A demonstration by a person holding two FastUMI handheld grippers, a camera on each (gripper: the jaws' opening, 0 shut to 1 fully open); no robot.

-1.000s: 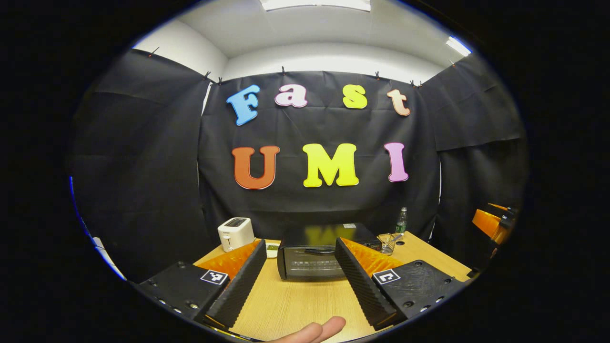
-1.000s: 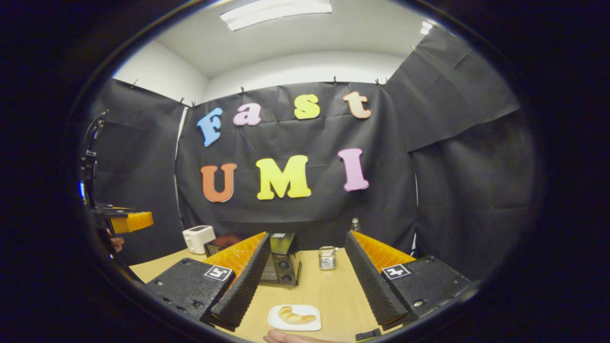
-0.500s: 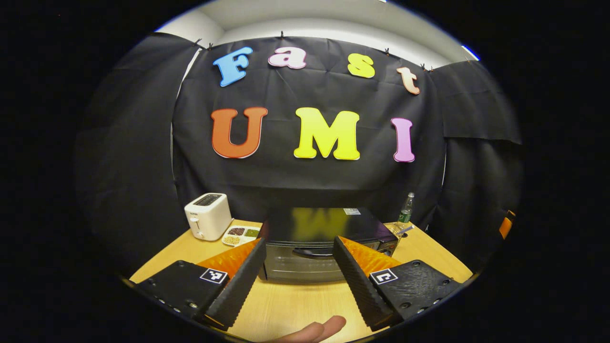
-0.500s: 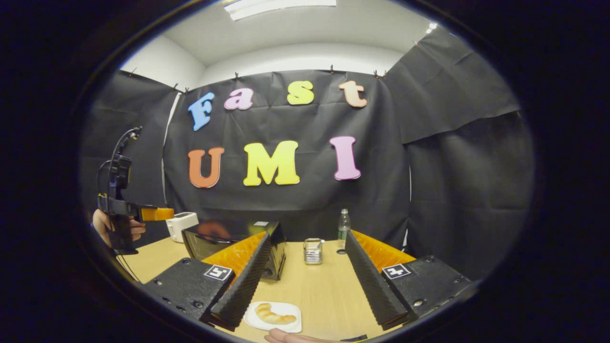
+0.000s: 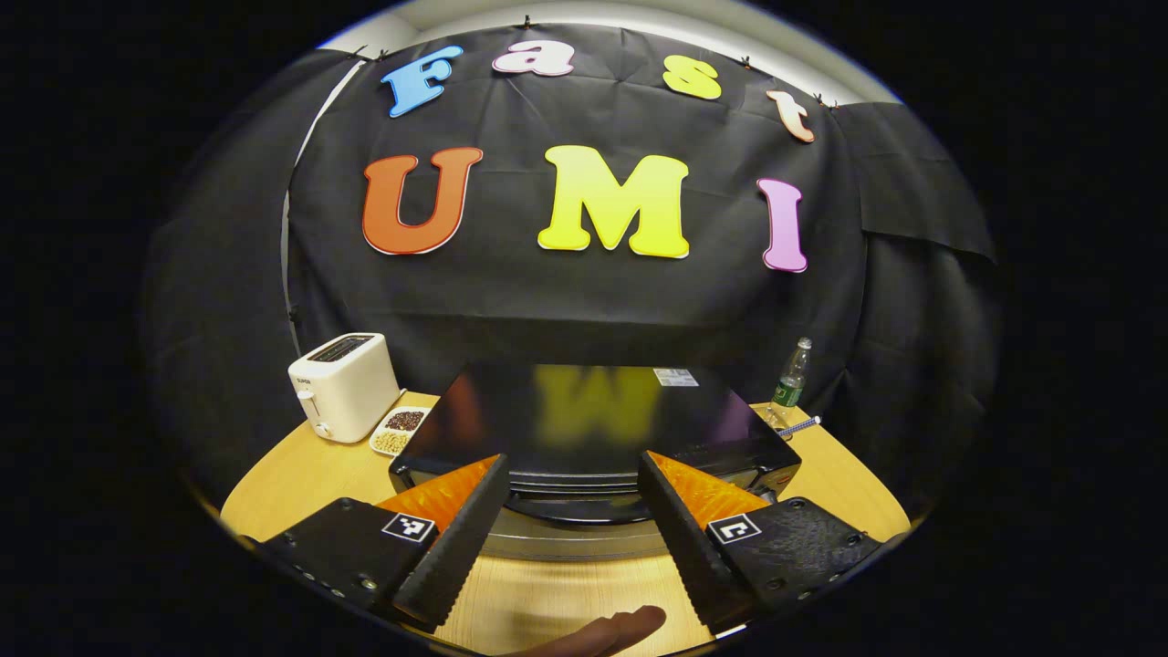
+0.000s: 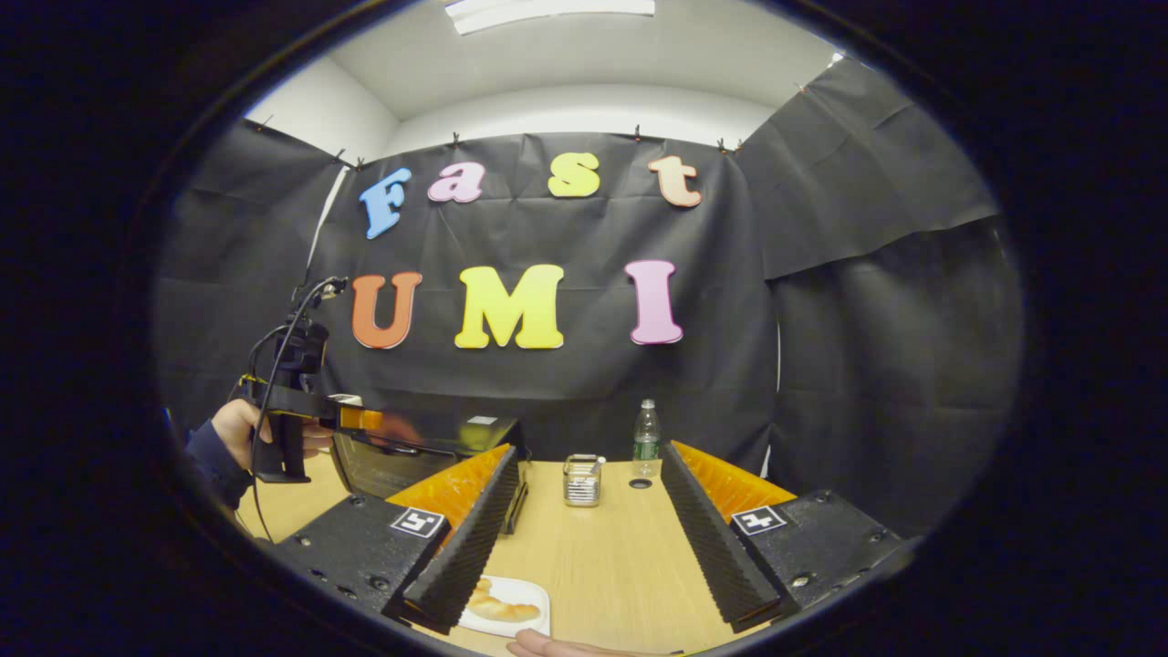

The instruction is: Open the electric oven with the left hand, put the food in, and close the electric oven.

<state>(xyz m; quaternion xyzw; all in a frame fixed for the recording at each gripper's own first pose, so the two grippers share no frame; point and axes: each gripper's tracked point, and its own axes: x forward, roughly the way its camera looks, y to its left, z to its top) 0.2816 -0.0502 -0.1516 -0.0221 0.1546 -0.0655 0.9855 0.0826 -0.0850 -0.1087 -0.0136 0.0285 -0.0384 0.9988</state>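
Left gripper view: the left gripper (image 5: 570,520), jaws spread wide, straddles the electric oven (image 5: 593,429) handle, the door front mostly hidden. In the right gripper view, the right gripper (image 6: 589,538) hangs released above the table (image 6: 611,557); its finger half covers the croissant (image 6: 500,607) on a white plate (image 6: 534,598).

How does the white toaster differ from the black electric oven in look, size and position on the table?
The toaster is white and matte; the electric oven is black and glossy. The toaster is much smaller and narrower than the oven. The toaster stands to the oven's left, apart from it, while the oven lies straight ahead of the open left gripper. Both rest on the wooden table.
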